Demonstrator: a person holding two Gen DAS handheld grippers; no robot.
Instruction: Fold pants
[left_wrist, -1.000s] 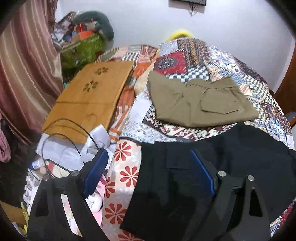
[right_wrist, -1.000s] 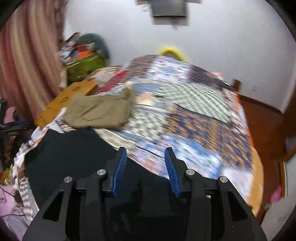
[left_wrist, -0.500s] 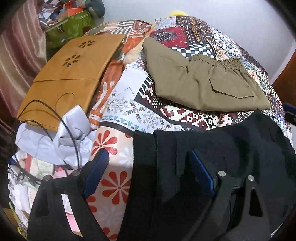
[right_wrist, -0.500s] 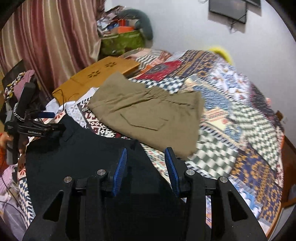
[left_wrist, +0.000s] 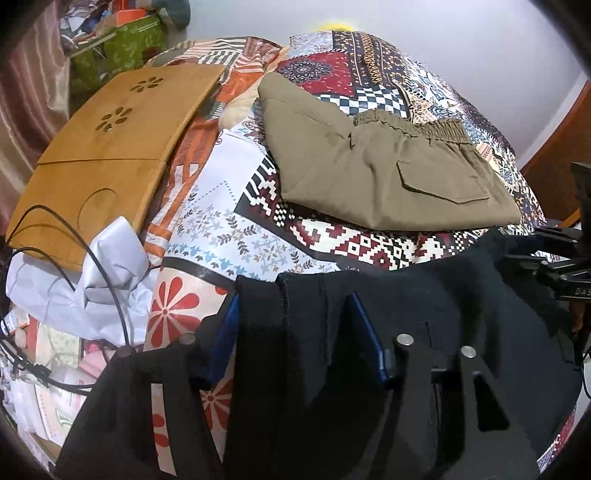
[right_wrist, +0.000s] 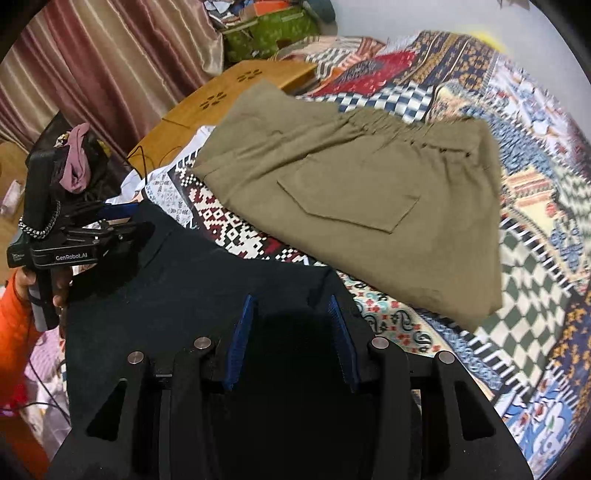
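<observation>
Black pants (left_wrist: 461, 332) lie spread on the near part of the patterned bedspread (left_wrist: 229, 229). My left gripper (left_wrist: 291, 310) points steeply down at their left edge. Its jaws are closing, and the cloth is bunched into ridges between the blue pads (left_wrist: 225, 332). In the right wrist view the left gripper (right_wrist: 136, 229) sits at the pants' far left corner, held by a hand in an orange sleeve (right_wrist: 14, 314). My right gripper (right_wrist: 291, 306) hovers open over the black pants (right_wrist: 192, 288) near their upper right edge, gripping nothing.
Folded olive pants (left_wrist: 369, 166) (right_wrist: 351, 192) lie just beyond the black ones. A wooden board (left_wrist: 110, 147), white cloth and a black cable (left_wrist: 92, 266) crowd the bed's left side. A curtain (right_wrist: 110, 74) hangs behind. The bedspread (right_wrist: 535, 295) runs on to the right.
My left gripper sank toward the black pants and its jaws narrowed onto the bunched edge. The right gripper swung down and left from the bare bedspread to above the black pants.
</observation>
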